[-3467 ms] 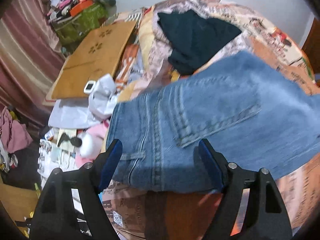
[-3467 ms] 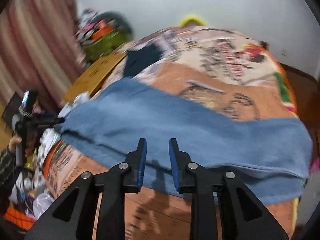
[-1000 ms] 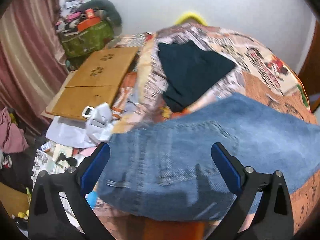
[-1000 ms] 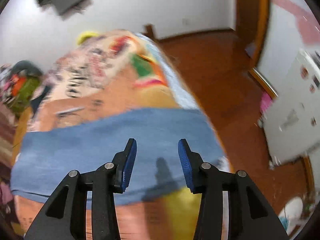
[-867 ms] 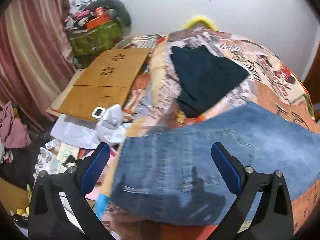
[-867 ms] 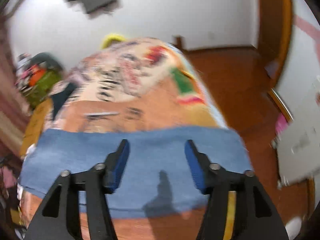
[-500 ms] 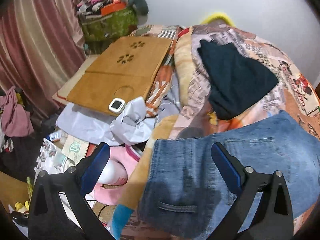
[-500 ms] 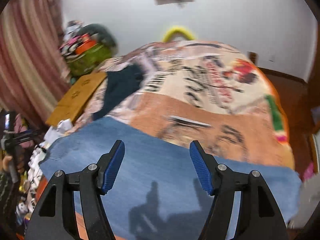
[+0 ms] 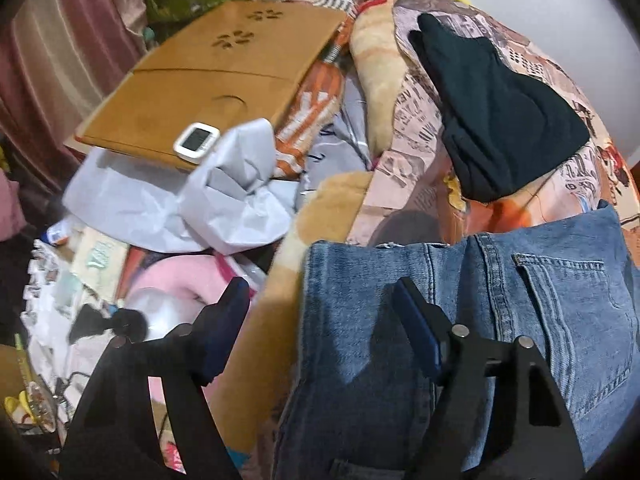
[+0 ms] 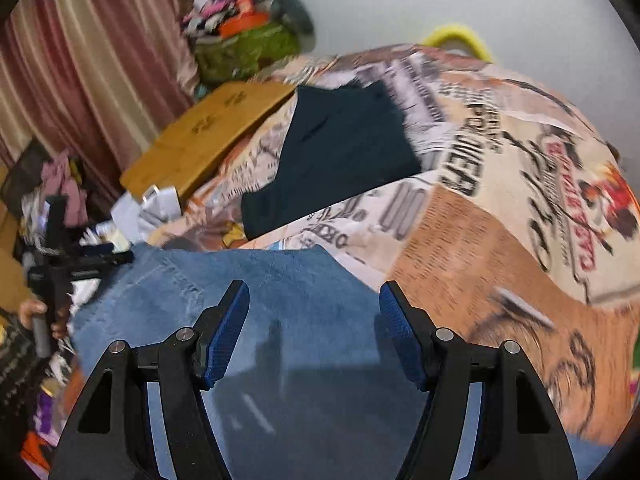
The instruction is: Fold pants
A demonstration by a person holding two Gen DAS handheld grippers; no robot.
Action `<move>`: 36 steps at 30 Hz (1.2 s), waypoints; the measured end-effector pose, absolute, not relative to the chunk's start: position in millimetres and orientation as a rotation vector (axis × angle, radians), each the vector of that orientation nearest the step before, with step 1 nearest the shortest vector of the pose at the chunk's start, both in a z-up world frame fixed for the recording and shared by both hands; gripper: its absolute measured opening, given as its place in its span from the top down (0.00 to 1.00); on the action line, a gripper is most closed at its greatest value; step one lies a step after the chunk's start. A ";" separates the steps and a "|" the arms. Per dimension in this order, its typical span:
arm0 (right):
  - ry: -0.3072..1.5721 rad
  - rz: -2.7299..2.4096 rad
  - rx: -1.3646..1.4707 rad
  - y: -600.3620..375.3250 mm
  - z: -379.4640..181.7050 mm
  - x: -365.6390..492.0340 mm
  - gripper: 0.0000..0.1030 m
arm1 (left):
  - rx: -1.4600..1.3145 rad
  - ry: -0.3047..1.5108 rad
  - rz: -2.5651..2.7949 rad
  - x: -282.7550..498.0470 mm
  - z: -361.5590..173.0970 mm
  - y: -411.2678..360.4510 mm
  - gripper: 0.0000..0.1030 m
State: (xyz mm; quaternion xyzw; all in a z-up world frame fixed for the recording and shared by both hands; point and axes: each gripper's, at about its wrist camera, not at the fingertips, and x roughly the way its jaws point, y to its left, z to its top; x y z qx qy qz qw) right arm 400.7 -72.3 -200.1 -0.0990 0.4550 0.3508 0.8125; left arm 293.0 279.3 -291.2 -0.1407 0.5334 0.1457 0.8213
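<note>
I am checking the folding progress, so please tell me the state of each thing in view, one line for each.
jeans: lying flat on the blanket, back pocket up, not gripped.
left hand-held gripper: open at the jeans' waist edge, jaws just been closing, pads not pressing the denim.
right hand-held gripper: open above the jeans, holding nothing.
dark garment: folded, lying apart from the jeans.
blanket: spread under both garments.

Even indoor light is seen; soft shadows are cast on the jeans (image 9: 540,320). Motion blur is shown, and edges are bent and vignetted.
</note>
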 end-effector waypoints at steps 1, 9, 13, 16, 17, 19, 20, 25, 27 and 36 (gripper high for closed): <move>0.976 0.749 -0.226 -66.3 -204.7 404.4 0.38 | -0.309 1.144 0.297 294.5 -294.2 279.6 0.29; 1.090 0.818 -0.220 -42.2 -244.4 427.8 0.68 | -0.369 1.163 0.211 302.5 -302.8 279.6 0.97; 1.081 0.820 -0.226 -41.8 -243.4 424.2 0.72 | -0.305 1.131 0.275 297.8 -300.4 279.3 0.97; 1.061 0.804 -0.267 -35.6 -244.1 419.1 0.73 | -0.316 1.044 0.344 289.1 -286.8 287.8 0.97; 1.055 0.797 -0.281 -33.6 -244.7 418.2 0.73 | -0.319 1.028 0.359 287.9 -283.1 290.9 0.96; 1.051 0.786 -0.299 -31.3 -246.3 417.6 0.73 | -0.317 1.022 0.388 288.0 -282.9 296.7 0.94; 1.050 0.781 -0.305 -30.5 -247.2 417.4 0.73 | -0.312 1.034 0.401 290.0 -287.1 298.1 0.93; 1.033 0.756 -0.355 -25.4 -246.9 415.2 0.72 | -0.215 1.132 0.414 300.0 -309.6 290.6 0.88; 1.030 0.741 -0.365 -24.8 -244.0 414.4 0.72 | -0.185 1.141 0.405 297.7 -303.6 285.5 0.86; 1.022 0.774 -0.287 -38.7 -203.1 382.2 0.66 | -0.295 1.051 0.317 277.6 -249.4 266.8 0.14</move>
